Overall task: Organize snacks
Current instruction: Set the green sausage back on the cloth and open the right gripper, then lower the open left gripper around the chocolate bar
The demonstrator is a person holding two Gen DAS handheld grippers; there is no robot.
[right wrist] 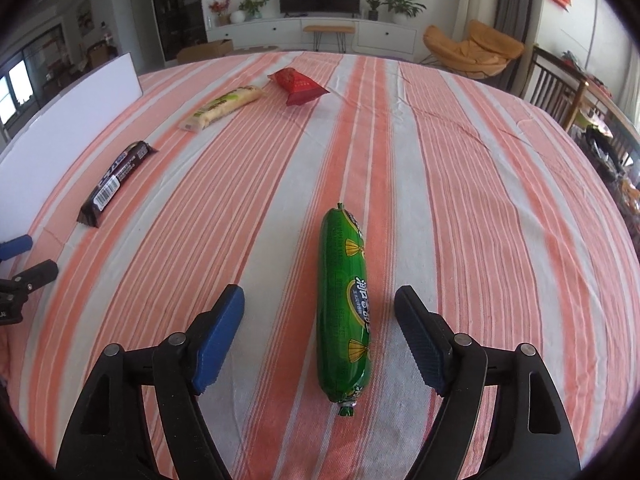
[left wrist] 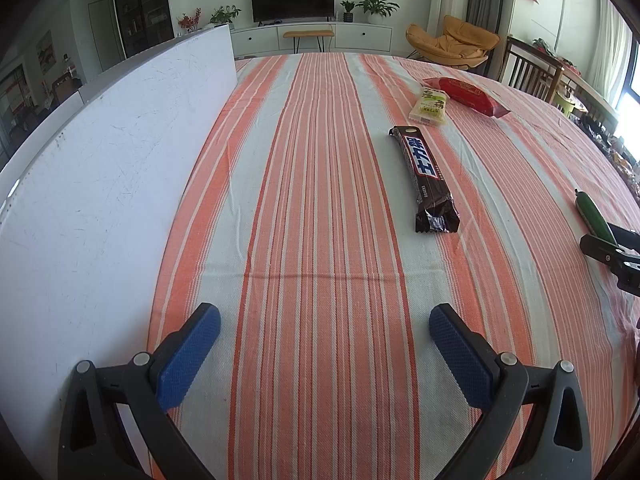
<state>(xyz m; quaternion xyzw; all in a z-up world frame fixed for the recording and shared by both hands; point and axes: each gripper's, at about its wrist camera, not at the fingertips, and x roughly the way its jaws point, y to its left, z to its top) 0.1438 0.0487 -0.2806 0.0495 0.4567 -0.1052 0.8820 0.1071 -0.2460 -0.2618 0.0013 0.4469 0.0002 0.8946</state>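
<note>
A green sausage pack [right wrist: 346, 300] lies lengthwise on the striped cloth between the fingers of my right gripper [right wrist: 320, 304], which is open; neither pad touches it. The same green sausage pack [left wrist: 592, 210] shows at the right edge of the left wrist view. A dark chocolate bar [left wrist: 426, 178] [right wrist: 116, 182] lies mid-table. Farther back are a pale yellow snack pack [left wrist: 429, 106] [right wrist: 224, 106] and a red bag [left wrist: 466, 94] [right wrist: 298, 84]. My left gripper [left wrist: 324, 324] stands open over bare cloth with nothing between its fingers.
A white board [left wrist: 100, 184] stands upright along the table's left side. The orange-striped tablecloth [left wrist: 320, 200] covers the table. Wooden chairs [right wrist: 560, 84] stand at the right edge, and a TV cabinet and an orange armchair lie beyond the far edge.
</note>
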